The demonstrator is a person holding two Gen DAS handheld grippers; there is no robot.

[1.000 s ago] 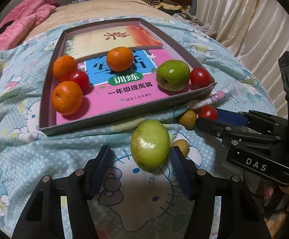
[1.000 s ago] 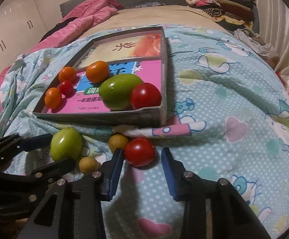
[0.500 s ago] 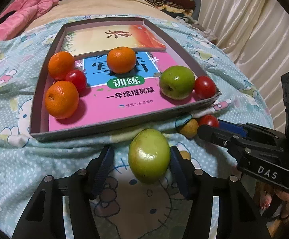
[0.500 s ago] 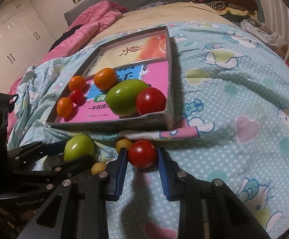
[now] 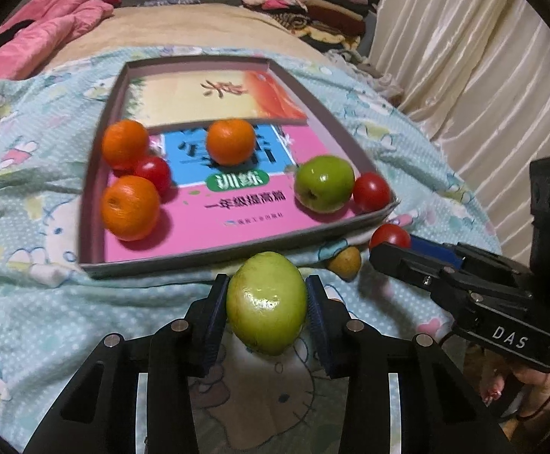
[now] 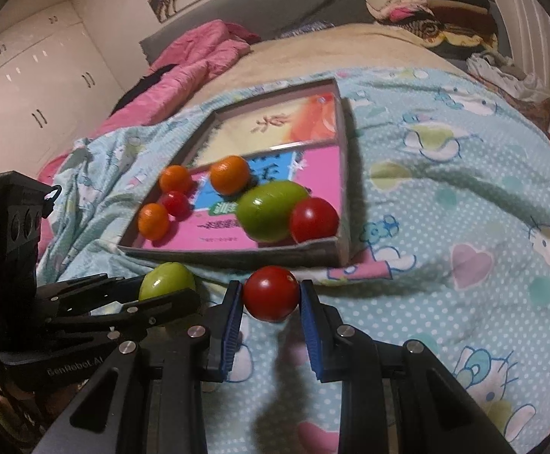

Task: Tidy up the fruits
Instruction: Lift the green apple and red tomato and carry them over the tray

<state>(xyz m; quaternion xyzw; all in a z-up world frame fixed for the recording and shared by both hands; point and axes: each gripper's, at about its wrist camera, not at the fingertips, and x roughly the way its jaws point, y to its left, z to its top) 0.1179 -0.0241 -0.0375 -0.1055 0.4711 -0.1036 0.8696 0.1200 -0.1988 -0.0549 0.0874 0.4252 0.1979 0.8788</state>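
My left gripper is shut on a green fruit and holds it lifted just in front of the shallow box. My right gripper is shut on a red tomato, also raised before the box. In the box lie three oranges, a green fruit and two tomatoes. A small yellow-brown fruit lies on the blanket by the box front. The right gripper also shows in the left wrist view, and the left gripper in the right wrist view.
The box sits on a light blue Hello Kitty blanket over a bed. A pink quilt lies at the back left, folded clothes at the back right. Curtains hang on the right.
Both grippers have closed on their fruits and lifted them off the blanket: the left on the green fruit, the right on the tomato. Both have risen and tilted toward the box.
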